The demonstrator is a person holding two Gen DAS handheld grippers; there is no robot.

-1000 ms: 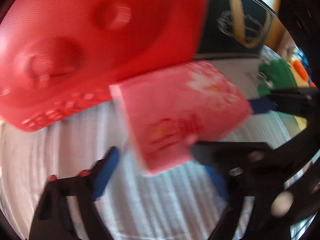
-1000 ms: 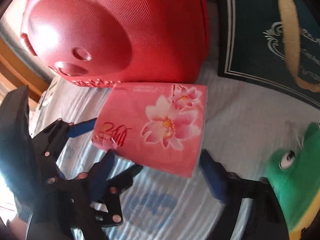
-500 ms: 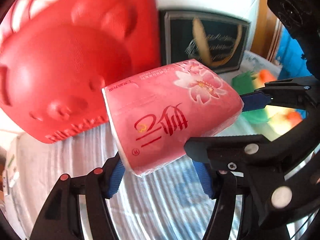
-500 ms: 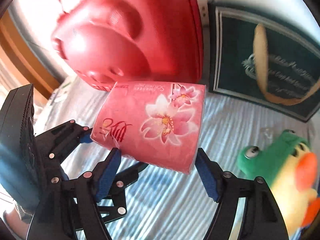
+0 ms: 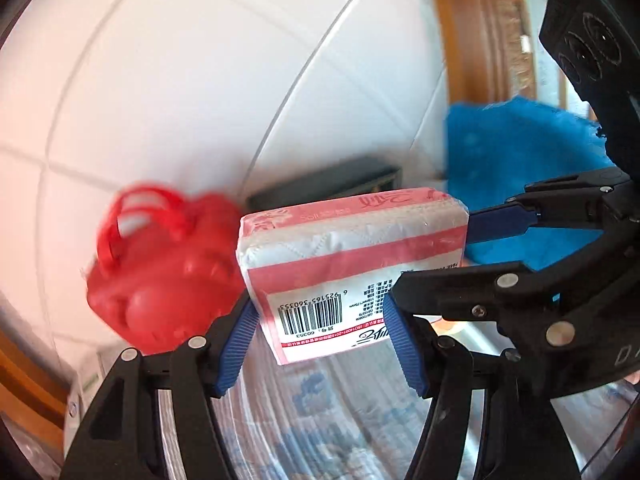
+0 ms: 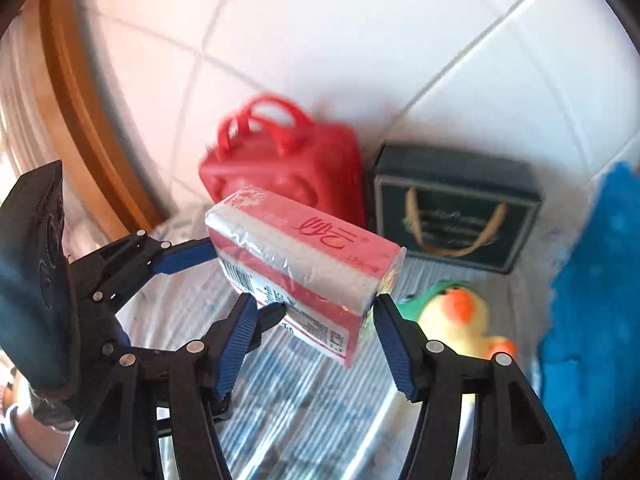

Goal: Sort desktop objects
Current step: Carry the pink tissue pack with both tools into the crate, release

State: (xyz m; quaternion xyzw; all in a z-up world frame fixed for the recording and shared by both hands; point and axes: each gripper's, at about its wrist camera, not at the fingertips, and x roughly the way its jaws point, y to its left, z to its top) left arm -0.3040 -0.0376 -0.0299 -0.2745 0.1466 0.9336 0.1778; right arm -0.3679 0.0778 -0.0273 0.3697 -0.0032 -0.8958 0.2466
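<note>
A pink tissue pack (image 5: 348, 264) with a barcode is held in the air between both grippers. My left gripper (image 5: 320, 348) is shut on its near end in the left wrist view. My right gripper (image 6: 312, 336) is shut on it in the right wrist view, where the pack (image 6: 304, 264) sits tilted. Each gripper also shows in the other's view: the right one (image 5: 532, 236) on the pack's right end, the left one (image 6: 224, 280) on its left end. A red bag with handles (image 6: 288, 168), a dark gift box (image 6: 452, 216) and a green-yellow plush toy (image 6: 452, 316) stand behind on the striped cloth.
A blue fuzzy cloth (image 6: 592, 288) lies at the right. A white tiled wall (image 6: 360, 40) is behind the objects. A wooden frame (image 6: 80, 112) runs down the left side. The striped tablecloth (image 6: 304, 412) lies below the grippers.
Both grippers have lifted the tissue pack well above the table and turned it, so its side and barcode now face the cameras. The red bag and box look farther away.
</note>
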